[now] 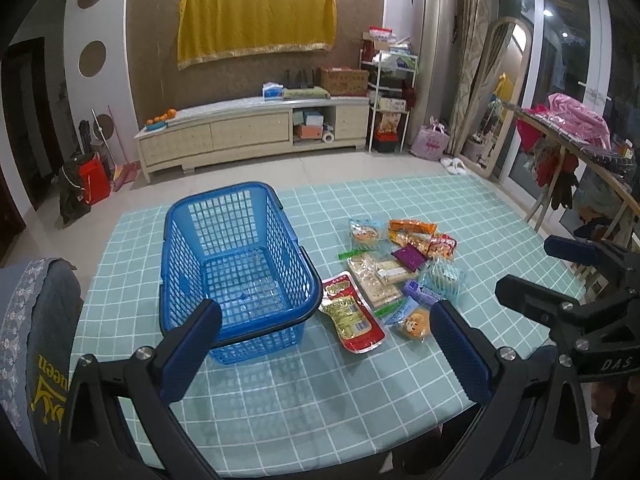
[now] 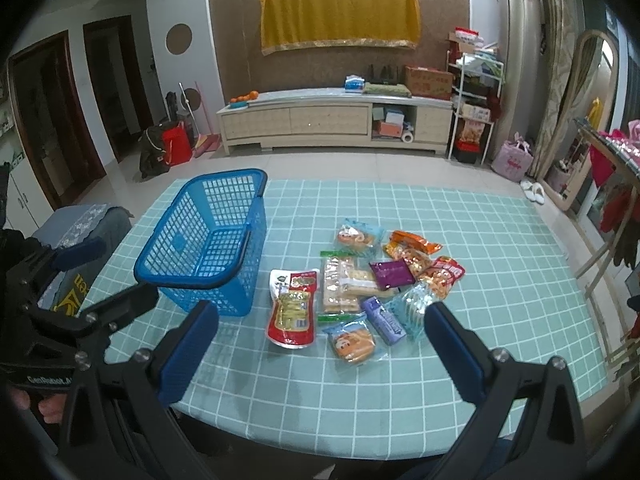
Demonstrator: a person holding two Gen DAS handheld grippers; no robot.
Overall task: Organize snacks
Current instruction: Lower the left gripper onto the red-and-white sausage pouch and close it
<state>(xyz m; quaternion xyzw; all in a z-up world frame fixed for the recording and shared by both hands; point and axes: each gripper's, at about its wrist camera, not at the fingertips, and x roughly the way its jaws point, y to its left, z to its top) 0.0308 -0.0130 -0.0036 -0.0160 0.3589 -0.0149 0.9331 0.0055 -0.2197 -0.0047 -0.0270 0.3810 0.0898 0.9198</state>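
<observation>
At the far left, a grey upholstered chair back with yellow lettering [image 1: 38,332] stands against the near-left edge of the table. The table carries a teal tablecloth with a white grid pattern [image 1: 312,400].

On the left half of the table stands a blue plastic mesh basket with a dark rim [image 1: 236,264], upright and empty. The left gripper [image 1: 326,344] is held above the near table edge, fingers spread wide with nothing between them; its left blue pad [image 1: 192,352] overlaps the basket's near rim in the left wrist view, and contact cannot be determined.

Just right of the basket lies the group of snack packets, flat on the cloth and partly overlapping. Nearest the basket is a red and yellow pouch [image 2: 294,308]. Right of it lies a long clear pack of pale crackers [image 2: 340,284]. Near of the crackers lies a clear packet with an orange cartoon face [image 2: 354,342], then a small purple bar [image 2: 384,320] and a clear packet with teal stripes [image 2: 416,308]. Farther back lie a dark purple square sachet [image 2: 392,272], orange and red packets [image 2: 412,246] and a clear packet with a bun [image 2: 356,236].

The right gripper [image 2: 320,348] is held above the near table edge in front of the snacks, fingers spread wide, holding nothing
</observation>
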